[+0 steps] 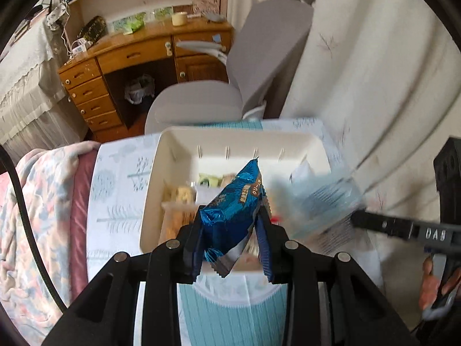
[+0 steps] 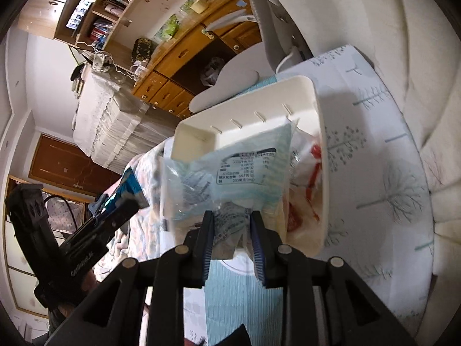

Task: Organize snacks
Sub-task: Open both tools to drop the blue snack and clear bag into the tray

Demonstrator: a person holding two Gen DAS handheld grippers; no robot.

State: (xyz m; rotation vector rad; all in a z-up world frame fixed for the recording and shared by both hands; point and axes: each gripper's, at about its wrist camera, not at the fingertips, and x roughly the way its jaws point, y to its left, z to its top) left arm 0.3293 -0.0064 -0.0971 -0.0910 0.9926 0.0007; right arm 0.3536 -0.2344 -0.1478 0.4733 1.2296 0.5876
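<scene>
blue foil packet [image 1: 230, 204] pinched in left claw [image 1: 229, 222]; right claw [image 2: 232, 222] grips pale blue packet [image 2: 230, 170] above white bin [image 2: 247, 98].

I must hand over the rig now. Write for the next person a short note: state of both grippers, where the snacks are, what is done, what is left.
Left gripper: shut on the blue snack packet, held above the white bin.
Right gripper: shut on the pale blue packet, also over the bin.
Done: several snacks already lie inside the bin, which stands on the tree-print cloth.
Left: place both held packets into the bin and release them.
</scene>
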